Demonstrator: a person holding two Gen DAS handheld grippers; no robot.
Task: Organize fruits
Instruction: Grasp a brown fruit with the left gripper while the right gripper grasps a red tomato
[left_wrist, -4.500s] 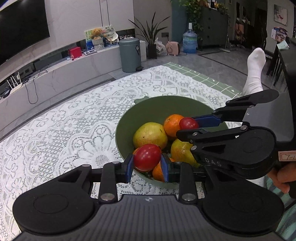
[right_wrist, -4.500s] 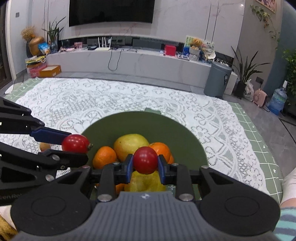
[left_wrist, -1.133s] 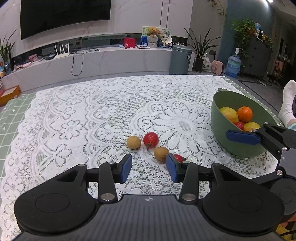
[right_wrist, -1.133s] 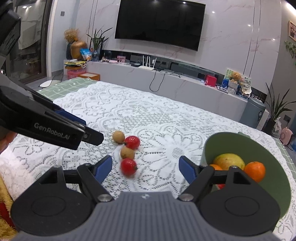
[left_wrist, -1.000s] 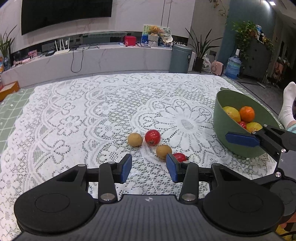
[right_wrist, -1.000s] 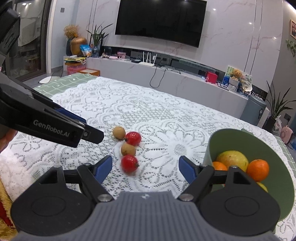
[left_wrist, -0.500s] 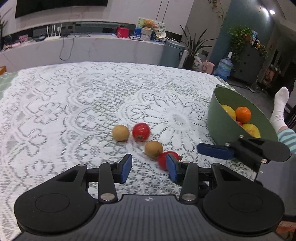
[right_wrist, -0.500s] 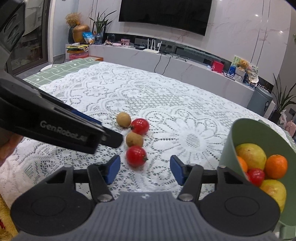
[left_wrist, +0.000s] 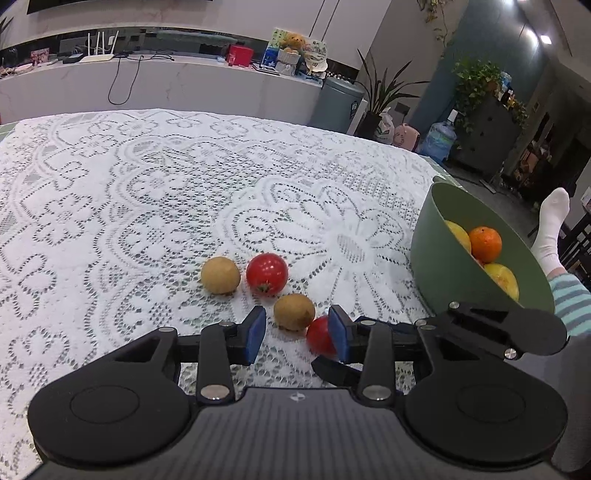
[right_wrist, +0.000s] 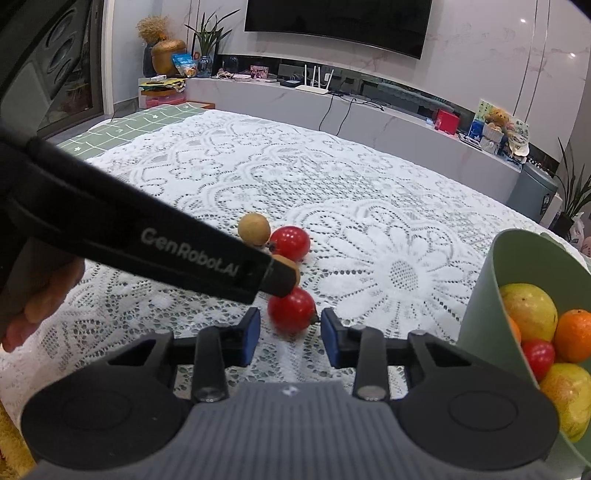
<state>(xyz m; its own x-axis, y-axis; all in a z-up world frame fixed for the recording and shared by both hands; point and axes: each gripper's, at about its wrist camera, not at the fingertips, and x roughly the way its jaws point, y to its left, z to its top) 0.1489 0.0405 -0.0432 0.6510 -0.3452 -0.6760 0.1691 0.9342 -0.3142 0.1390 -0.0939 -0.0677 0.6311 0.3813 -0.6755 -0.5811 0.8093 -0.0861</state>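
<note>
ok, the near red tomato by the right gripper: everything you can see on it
The near tomato is small, round, glossy red, with a dark stem nub on its right side. It lies on the white lace tablecloth, just ahead of the right gripper, whose jaws have just been closing; the blue pads do not yet press it. The left gripper's finger overlaps its top edge; contact unclear. A brown fruit sits right behind it.

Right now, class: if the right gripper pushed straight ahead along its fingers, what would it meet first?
Most likely the near red tomato, lying on the lace tablecloth just ahead of the right gripper, whose jaws have just been closing without yet pressing it.
</note>
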